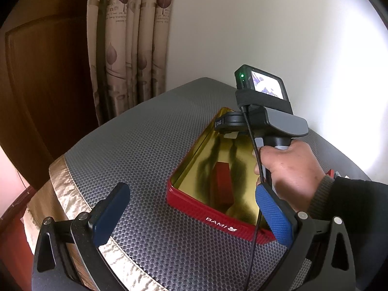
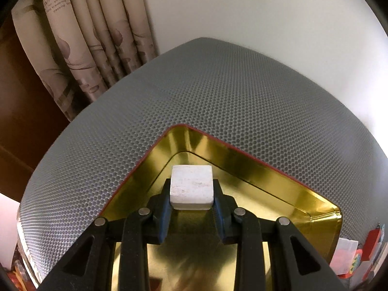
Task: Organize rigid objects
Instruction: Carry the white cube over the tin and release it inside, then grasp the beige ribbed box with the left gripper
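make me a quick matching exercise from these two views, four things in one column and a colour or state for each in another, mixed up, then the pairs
Things
1. white block
2. tin box
3. left gripper
4. table mat

Descriptions
A. grey, covered in a honeycomb pattern
B. jaws open, nothing between them
C. clamped between the right gripper's blue pads
D. red outside, shiny gold inside

Pairs: 1-C, 2-D, 3-B, 4-A
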